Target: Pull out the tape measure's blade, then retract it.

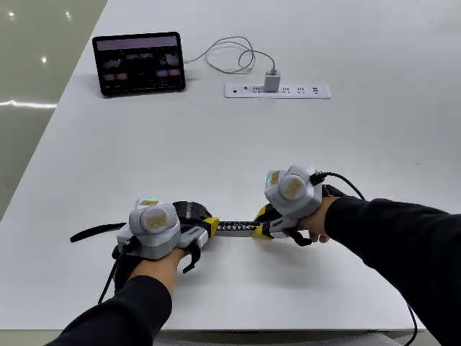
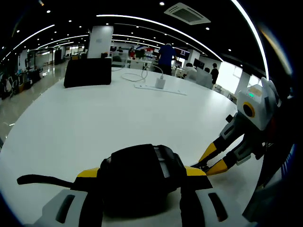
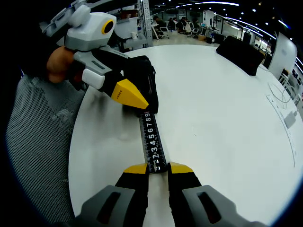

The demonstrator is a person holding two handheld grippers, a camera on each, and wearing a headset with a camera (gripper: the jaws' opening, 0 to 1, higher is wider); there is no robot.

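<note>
Head view puts your left gripper (image 1: 209, 226) clamped round the black tape measure case (image 1: 189, 212) on the white workbench (image 1: 216, 144), with your right gripper (image 1: 261, 231) a little way off, its jaws narrowed onto the tip of the blade (image 1: 235, 227); right gripper view shows a short length drawn out, the printed numbers reaching about nine at the case mouth. I judge the pull under way but not finished; more blade can come out, and the whole retraction is left.
</note>
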